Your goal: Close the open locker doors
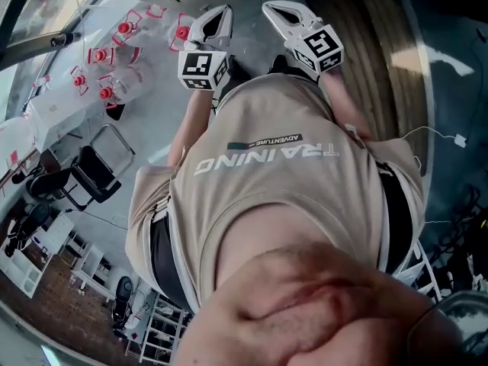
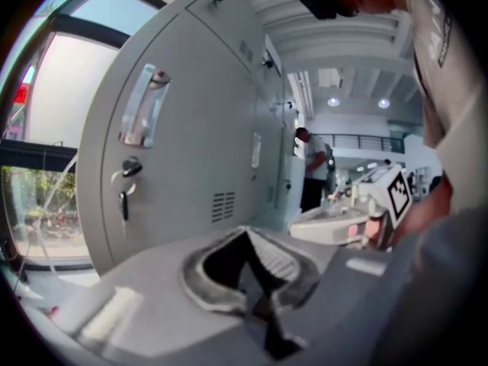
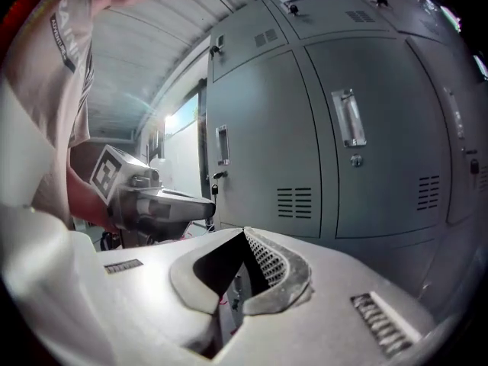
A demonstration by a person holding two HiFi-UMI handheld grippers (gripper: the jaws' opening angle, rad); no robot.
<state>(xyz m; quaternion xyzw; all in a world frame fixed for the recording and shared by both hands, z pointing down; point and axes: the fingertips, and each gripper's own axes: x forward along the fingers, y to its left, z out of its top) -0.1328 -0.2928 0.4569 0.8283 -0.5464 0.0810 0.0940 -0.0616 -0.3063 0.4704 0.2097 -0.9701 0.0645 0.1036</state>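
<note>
Locker doors: every door in view sits flush, none seen ajar; task likely finished. Left gripper, right gripper: jaws pressed together, empty, clear of lockers.

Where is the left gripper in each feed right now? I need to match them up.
Head view: left gripper, upper middle, just left of the right gripper.
Left gripper view: left gripper at bottom centre, jaws together.
Right gripper view: left gripper left of centre, marker cube showing.
Shared landmark: the person's beige shirt, in all three.
</note>
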